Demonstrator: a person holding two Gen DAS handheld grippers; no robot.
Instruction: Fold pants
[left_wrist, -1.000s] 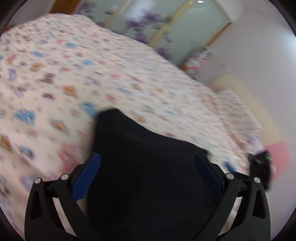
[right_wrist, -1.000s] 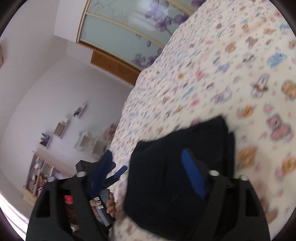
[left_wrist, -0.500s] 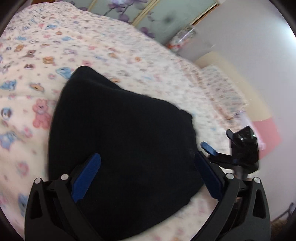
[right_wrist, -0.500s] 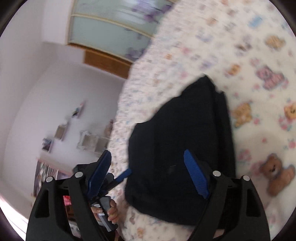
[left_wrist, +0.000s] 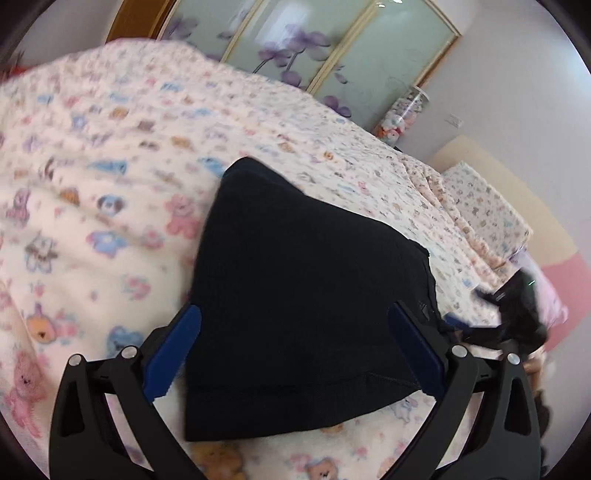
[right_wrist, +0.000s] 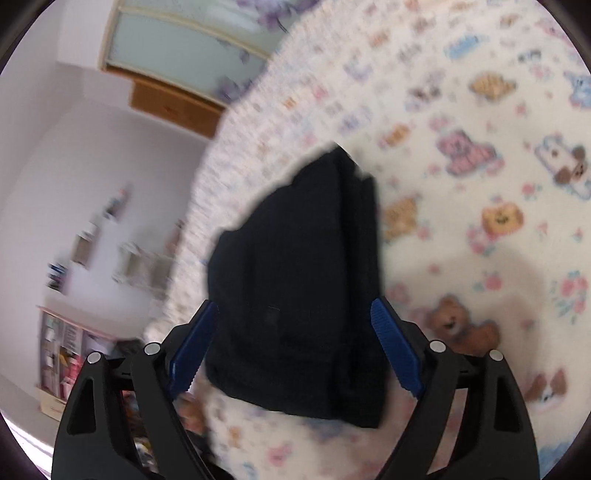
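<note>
- Black pants (left_wrist: 310, 295), folded into a compact bundle, lie on bed (left_wrist: 92, 206) w/ cartoon teddy-bear print cover.
- Bundle sits near bed's side edge; in right wrist view the pants (right_wrist: 295, 288) lie just beside that edge, room wall + shelves beyond.
- Right wrist view: stacked layers visible along bundle's right side, several folds on top of each other.
- Left tool (left_wrist: 295, 354): jaws spread wide, blue pads either side of the bundle's near end, nothing gripped. Whether pads touch the fabric: can't tell.
- Right tool (right_wrist: 291, 347): jaws also wide apart, blue pads flank the bundle's near part, nothing held. Left pad over bed edge, right pad above the cover near a brown bear print.
- Left wrist view: right tool (left_wrist: 517, 317) seen at far right, blurred, just off the bundle's right corner, by bed edge.
- Bkgd left wrist view: sliding wardrobe doors (left_wrist: 332, 48) w/ purple flower pattern past the bed's far edge; clear jar of plush toys (left_wrist: 400, 118) beside them; pillow (left_wrist: 487, 206) in same print toward the right end of bed.
- Both views motion-blurred, esp. print on cover.
</note>
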